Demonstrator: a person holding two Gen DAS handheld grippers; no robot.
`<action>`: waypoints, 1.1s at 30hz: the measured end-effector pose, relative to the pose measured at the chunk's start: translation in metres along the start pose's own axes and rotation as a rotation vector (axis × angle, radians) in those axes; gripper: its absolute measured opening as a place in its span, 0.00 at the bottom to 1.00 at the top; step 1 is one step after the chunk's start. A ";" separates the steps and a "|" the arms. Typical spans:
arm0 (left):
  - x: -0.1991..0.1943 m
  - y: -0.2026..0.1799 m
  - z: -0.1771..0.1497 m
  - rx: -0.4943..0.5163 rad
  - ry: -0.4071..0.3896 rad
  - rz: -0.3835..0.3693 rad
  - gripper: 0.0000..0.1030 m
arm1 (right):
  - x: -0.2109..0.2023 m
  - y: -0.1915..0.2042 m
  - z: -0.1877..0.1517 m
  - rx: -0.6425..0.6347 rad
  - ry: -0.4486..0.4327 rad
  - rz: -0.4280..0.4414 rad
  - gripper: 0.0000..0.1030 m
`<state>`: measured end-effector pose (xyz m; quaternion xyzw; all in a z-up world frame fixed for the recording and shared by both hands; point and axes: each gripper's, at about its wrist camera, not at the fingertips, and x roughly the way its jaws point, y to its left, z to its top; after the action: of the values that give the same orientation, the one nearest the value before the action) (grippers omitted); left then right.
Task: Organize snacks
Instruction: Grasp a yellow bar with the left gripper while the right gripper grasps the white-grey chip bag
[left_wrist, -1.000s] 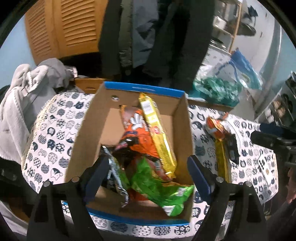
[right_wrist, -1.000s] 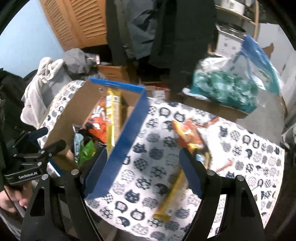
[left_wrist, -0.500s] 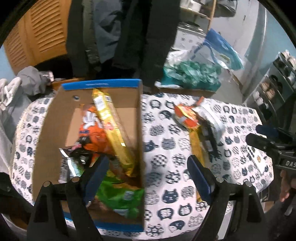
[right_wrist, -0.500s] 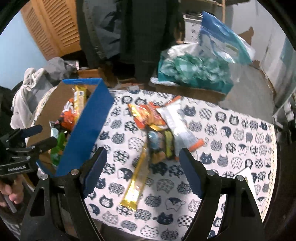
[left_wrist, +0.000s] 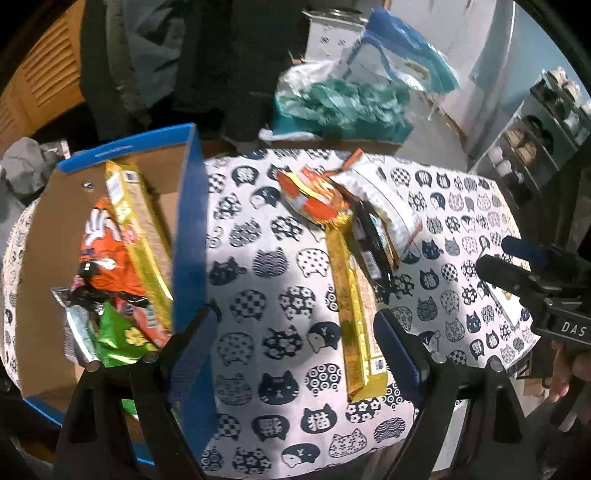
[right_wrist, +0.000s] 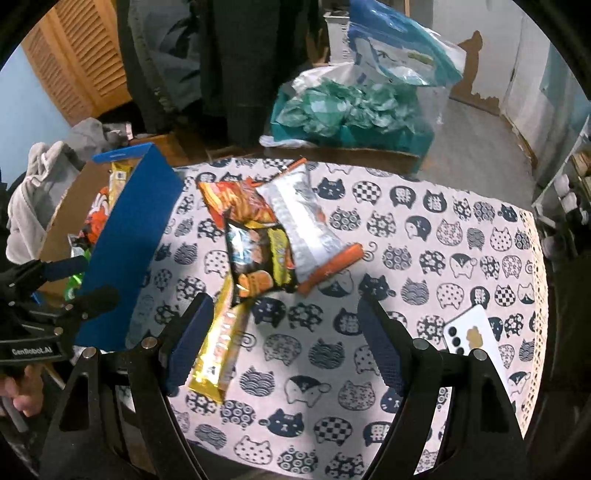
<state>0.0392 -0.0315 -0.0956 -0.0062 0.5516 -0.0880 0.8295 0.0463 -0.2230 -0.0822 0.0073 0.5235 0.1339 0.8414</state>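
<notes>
A blue-edged cardboard box (left_wrist: 190, 221) stands at the table's left and holds several snack packs, among them a long yellow pack (left_wrist: 136, 229) and an orange bag (left_wrist: 105, 254). A pile of snacks lies on the cat-print cloth to its right: a long gold pack (left_wrist: 351, 314) (right_wrist: 221, 339), an orange-red bag (right_wrist: 236, 199), a dark bag (right_wrist: 258, 258) and a white-silver pack (right_wrist: 303, 221). My left gripper (left_wrist: 295, 350) is open and empty, over the cloth between box and gold pack. My right gripper (right_wrist: 284, 339) is open and empty, just in front of the pile.
A white phone (right_wrist: 472, 332) lies near the table's right edge. Behind the table stand a box with a teal-filled plastic bag (right_wrist: 347, 107), hanging dark coats (right_wrist: 236, 55) and a pile of grey clothes (right_wrist: 40, 184). A shoe rack (left_wrist: 535, 147) is at the right.
Both grippers have swung right, away from the box and toward the snack pile on the cloth. Both stayed open and empty.
</notes>
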 end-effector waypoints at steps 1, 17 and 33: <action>0.005 -0.005 -0.001 0.006 0.007 0.003 0.85 | 0.002 -0.002 -0.001 -0.002 0.007 -0.004 0.77; 0.077 -0.047 -0.006 0.033 0.120 -0.012 0.85 | 0.028 -0.031 -0.006 0.063 0.052 -0.011 0.77; 0.122 -0.053 -0.009 0.080 0.141 0.025 0.67 | 0.045 -0.045 0.002 0.080 0.075 0.005 0.77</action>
<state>0.0698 -0.1021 -0.2048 0.0403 0.6046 -0.0998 0.7892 0.0769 -0.2555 -0.1277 0.0374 0.5595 0.1153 0.8199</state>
